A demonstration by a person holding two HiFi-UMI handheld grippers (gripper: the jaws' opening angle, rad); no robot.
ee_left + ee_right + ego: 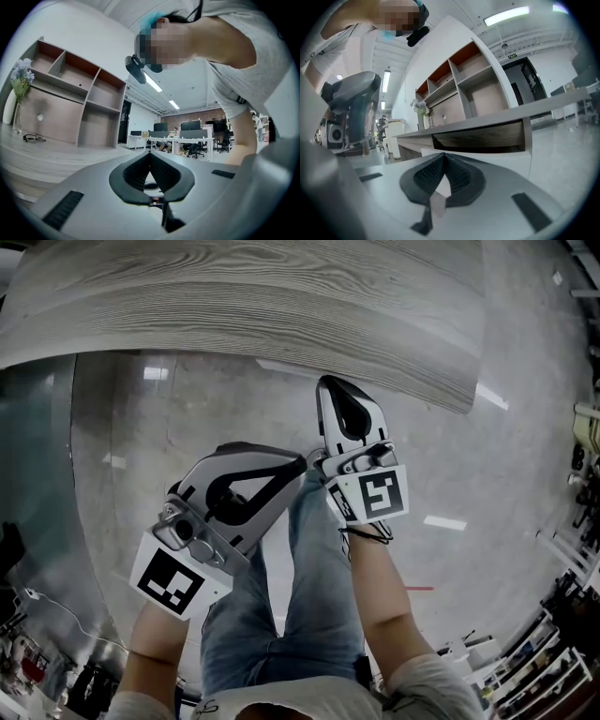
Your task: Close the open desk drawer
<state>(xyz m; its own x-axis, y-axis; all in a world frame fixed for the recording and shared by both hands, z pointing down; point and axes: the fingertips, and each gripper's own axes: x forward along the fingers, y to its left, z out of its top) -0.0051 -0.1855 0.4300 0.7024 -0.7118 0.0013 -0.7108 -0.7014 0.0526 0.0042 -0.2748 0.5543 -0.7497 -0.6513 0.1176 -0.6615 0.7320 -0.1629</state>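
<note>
The desk's grey wood-grain top fills the upper head view and hides the drawer there. In the right gripper view the drawer shows as a dark wood-lined opening under the top's edge, with a white panel below it. My right gripper is shut and empty, its tips level with that opening and a short way from it. My left gripper is also shut and empty, held lower over the person's jeans. It points up and sideways, its tips aimed past the desk's surface.
On the desk stand a vase of flowers, a pair of glasses and a shelf unit. The floor is polished grey. Shelves of small goods line the right side. Office desks and chairs stand far behind.
</note>
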